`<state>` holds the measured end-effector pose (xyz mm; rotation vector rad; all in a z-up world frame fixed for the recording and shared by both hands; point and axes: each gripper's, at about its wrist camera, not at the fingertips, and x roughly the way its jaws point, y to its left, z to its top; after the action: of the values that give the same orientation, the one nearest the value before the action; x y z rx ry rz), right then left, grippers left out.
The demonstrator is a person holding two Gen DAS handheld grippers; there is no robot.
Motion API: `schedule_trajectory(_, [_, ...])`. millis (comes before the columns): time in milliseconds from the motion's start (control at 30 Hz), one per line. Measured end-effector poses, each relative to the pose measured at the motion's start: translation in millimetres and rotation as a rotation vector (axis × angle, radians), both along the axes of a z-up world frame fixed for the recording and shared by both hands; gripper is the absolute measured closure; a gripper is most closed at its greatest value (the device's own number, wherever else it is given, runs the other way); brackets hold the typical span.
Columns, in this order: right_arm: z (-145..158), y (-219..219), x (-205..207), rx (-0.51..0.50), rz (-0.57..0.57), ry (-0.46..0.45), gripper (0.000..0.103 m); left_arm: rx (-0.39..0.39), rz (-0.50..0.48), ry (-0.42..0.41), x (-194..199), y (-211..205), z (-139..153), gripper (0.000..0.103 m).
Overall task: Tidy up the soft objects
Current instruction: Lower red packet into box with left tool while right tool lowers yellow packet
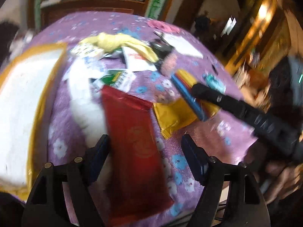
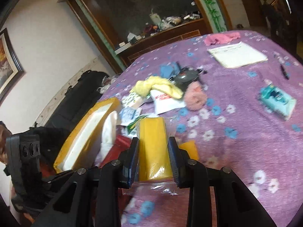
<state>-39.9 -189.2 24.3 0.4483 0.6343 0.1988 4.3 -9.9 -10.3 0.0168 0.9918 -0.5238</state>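
My right gripper [image 2: 153, 151] is shut on a yellow block in a clear plastic bag [image 2: 153, 147], held above the purple floral tablecloth [image 2: 236, 151]. In the left wrist view the right gripper [image 1: 191, 89] reaches in from the right with that yellow pack [image 1: 186, 77]. My left gripper [image 1: 144, 141] is open and empty above a long red packet [image 1: 136, 138]. A gold packet [image 1: 174, 115] lies to its right. A yellow cloth [image 2: 157, 87], a pink fluffy ball [image 2: 195, 96] and a pink cloth [image 2: 221, 37] lie further off.
A yellow-rimmed white foam box [image 2: 89, 130] stands at the left, also in the left wrist view [image 1: 24, 102]. White cloth [image 1: 83, 102], small packets [image 1: 117, 79], a white paper pad [image 2: 238, 54], a teal pack [image 2: 276, 98], a pen [image 2: 284, 71] and a dark gadget [image 2: 185, 77] lie around.
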Motion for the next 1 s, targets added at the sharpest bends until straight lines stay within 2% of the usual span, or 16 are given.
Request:
schedule_trajectory(67, [1.0, -5.5, -4.4, 0.014, -0.013, 0.002, 0.073, 0.112, -0.005, -0.021, -3.3, -12.2, -8.1, 0.032])
schedule_trajectory(100, [0.7, -9.2, -8.5, 0.024, -0.015, 0.002, 0.073, 0.110, -0.004, -0.031, -4.9, -12.6, -8.0, 0.033])
schedule_trajectory(200, [-2.0, -13.9, -17.4, 0.004, -0.031, -0.010, 0.073, -0.026, 0.031, 0.014, 2.4, 2.0, -2.5, 0.033])
schedule_trajectory(233, [-4.1, -16.0, -19.1, 0.004, -0.035, -0.009, 0.073, -0.036, 0.035, 0.012, 1.9, 3.3, 0.8, 0.033])
schedule_trajectory(300, [-13.3, -23.0, -25.0, 0.015, -0.033, 0.001, 0.073, 0.059, 0.039, -0.038, 5.7, -11.2, 0.5, 0.033])
schedule_trajectory(333, [-15.5, -29.4, -29.1, 0.021, -0.026, 0.000, 0.073, 0.164, 0.024, -0.055, 8.8, -26.2, -8.1, 0.033])
schedule_trajectory(367, [-15.6, -30.1, -28.7, 0.015, -0.028, -0.002, 0.073, 0.314, -0.013, -0.066, 12.8, -43.7, -24.0, 0.033])
schedule_trajectory(400, [-15.4, -31.0, -29.0, 0.008, -0.035, -0.005, 0.073, 0.305, -0.014, -0.104, 10.6, -46.4, -23.2, 0.038])
schedule_trajectory(467, [-14.6, -35.4, -29.2, 0.031, -0.032, -0.007, 0.073, 0.303, 0.008, -0.085, 13.3, -42.1, -22.7, 0.048])
schedule_trajectory(567, [-12.1, -34.8, -33.3, 0.024, -0.022, -0.016, 0.073, 0.212, 0.011, -0.065, 11.4, -20.5, -22.6, 0.055])
schedule_trajectory(633, [-12.1, -36.1, -36.6, 0.020, -0.024, -0.019, 0.073, 0.087, 0.008, -0.018, 9.8, -2.8, -19.9, 0.057])
schedule_trajectory(733, [-12.4, -37.0, -34.8, 0.048, -0.012, -0.011, 0.073, -0.276, 0.004, 0.086, 6.0, 32.3, -9.3, 0.057])
schedule_trajectory(767, [-11.8, -36.8, -34.5, 0.046, -0.006, -0.018, 0.073, -0.335, 0.016, 0.107, 4.9, 38.0, -8.5, 0.057])
schedule_trajectory(867, [-12.6, -34.6, -32.3, 0.070, 0.002, -0.011, 0.073, -0.393, 0.041, 0.102, 2.1, 43.9, -4.2, 0.057])
schedule_trajectory(933, [-10.5, -29.7, -31.7, 0.092, 0.020, -0.016, 0.073, -0.507, 0.001, 0.111, 1.0, 52.5, -0.2, 0.057])
schedule_trajectory(1000, [-4.1, -19.8, -30.6, 0.052, 0.032, -0.038, 0.073, -0.608, 0.006, 0.143, 3.1, 66.3, 1.7, 0.057])
